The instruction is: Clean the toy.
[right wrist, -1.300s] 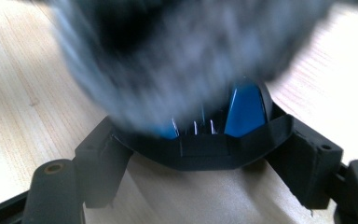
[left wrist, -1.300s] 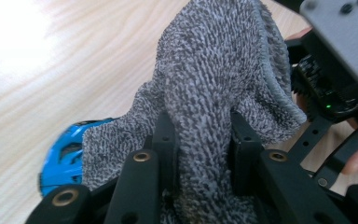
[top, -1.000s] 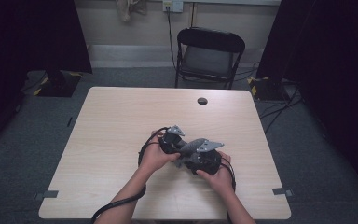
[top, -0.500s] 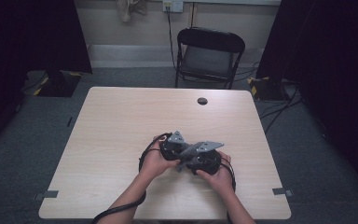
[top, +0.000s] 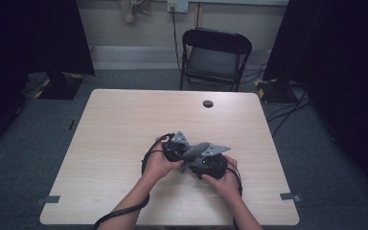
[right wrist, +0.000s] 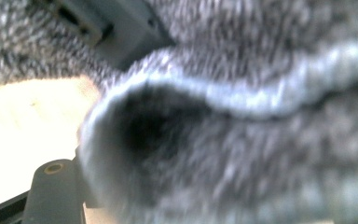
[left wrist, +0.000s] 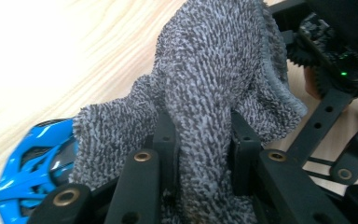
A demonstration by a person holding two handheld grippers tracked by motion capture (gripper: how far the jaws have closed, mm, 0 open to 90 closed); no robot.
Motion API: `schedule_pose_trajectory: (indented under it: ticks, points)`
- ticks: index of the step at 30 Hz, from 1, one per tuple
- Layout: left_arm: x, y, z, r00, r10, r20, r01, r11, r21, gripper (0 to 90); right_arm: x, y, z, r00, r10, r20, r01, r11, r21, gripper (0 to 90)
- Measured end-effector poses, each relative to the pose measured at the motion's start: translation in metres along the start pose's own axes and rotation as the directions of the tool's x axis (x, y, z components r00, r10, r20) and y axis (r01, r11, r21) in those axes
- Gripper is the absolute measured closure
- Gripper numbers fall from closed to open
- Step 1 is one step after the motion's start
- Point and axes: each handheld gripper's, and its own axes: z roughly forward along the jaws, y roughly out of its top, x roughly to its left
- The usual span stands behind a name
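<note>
A grey terry cloth (top: 196, 151) hangs bunched between my two grippers over the middle of the table (top: 120, 124). In the left gripper view, my left gripper (left wrist: 203, 126) has its jaws shut on a fold of the cloth (left wrist: 214, 79). A blue ribbed plastic object (left wrist: 28, 172) lies on the table, partly under the cloth. My left gripper (top: 177, 145) and right gripper (top: 210, 163) almost touch. The right gripper (left wrist: 340, 56) sits close at the upper right, against the cloth's edge. In the right gripper view the blurred cloth (right wrist: 242, 140) hides the jaws.
A small black round cap (top: 208, 103) sits near the table's far edge. A black folding chair (top: 215, 52) stands behind the table. Cables trail from both grippers toward the near edge. Bare tabletop lies to the left and far side.
The hands and grippers have stayed together at the table's middle, shifting only slightly. The cloth remains between them.
</note>
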Motion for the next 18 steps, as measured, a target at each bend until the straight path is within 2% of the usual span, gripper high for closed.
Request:
schedule_pose_trajectory:
  ticks: [2, 8, 13, 18]
  points:
    - [0.003, 0.001, -0.002, 0.9999, -0.003, -0.013, 0.003, 1.0, 0.001, 70.1, 0.0, 0.0, 0.0, 1.0, -0.001, -0.001, 0.001, 1.0, 0.0, 24.8]
    - [0.009, 0.002, -0.003, 0.9993, -0.035, -0.009, 0.035, 0.9993, 0.008, 70.2, 0.0, 0.0, 0.0, 1.0, 0.0, 0.0, 0.0, 1.0, 0.0, 25.1]
    - [0.017, 0.002, -0.007, 0.9976, -0.053, -0.044, 0.054, 0.9984, 0.015, 70.3, 0.0, 0.0, 0.0, 1.0, -0.001, -0.001, 0.001, 1.0, 0.0, 25.4]
    - [0.027, -0.002, -0.011, 0.9961, -0.064, -0.062, 0.065, 0.9976, 0.022, 70.4, 0.0, 0.0, 0.0, 1.0, -0.002, -0.001, 0.002, 1.0, -0.001, 25.4]
